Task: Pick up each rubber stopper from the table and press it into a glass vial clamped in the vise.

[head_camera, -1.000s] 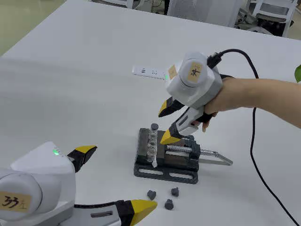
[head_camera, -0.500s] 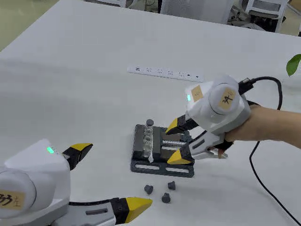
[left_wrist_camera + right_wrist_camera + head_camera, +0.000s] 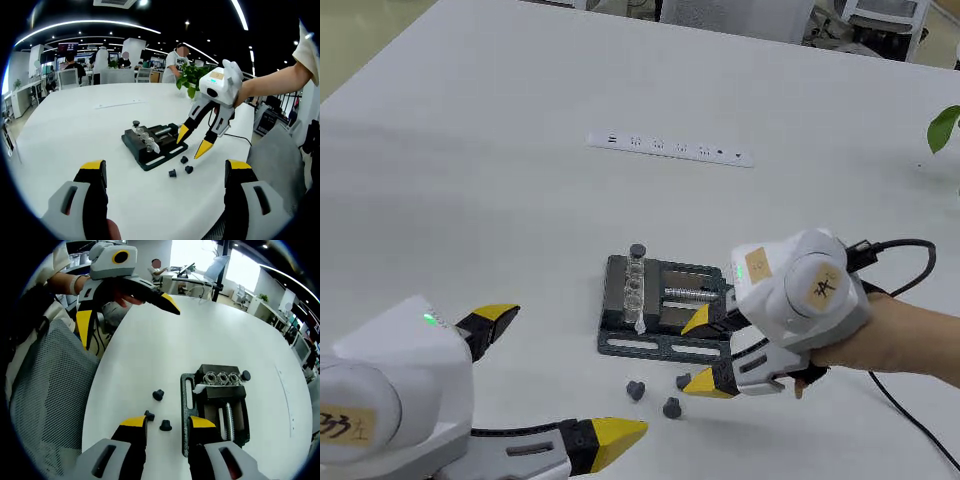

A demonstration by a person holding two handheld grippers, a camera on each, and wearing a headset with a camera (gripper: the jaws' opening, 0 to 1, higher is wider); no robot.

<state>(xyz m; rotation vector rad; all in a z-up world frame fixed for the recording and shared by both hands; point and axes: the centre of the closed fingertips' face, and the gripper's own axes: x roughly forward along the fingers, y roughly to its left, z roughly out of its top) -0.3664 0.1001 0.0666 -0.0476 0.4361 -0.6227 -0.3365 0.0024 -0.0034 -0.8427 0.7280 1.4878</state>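
Left tool [image 3: 568, 372] nearest, spread wide, empty. Three loose rubber stoppers [image 3: 672, 407] on worktop [image 3: 470, 180] just past it. Right tool [image 3: 701, 350] spread, low over them, one stopper [image 3: 165, 425] between its tips. Behind, vise [image 3: 660, 345] clamps glass vials [image 3: 634, 292], farthest one stoppered.

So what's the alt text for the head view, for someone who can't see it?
On a white table, the right hand-held gripper, jaws open, hovers by three loose rubber stoppers in front of a black vise clamping a row of glass vials. The left hand-held gripper, also open, is at the bottom left.
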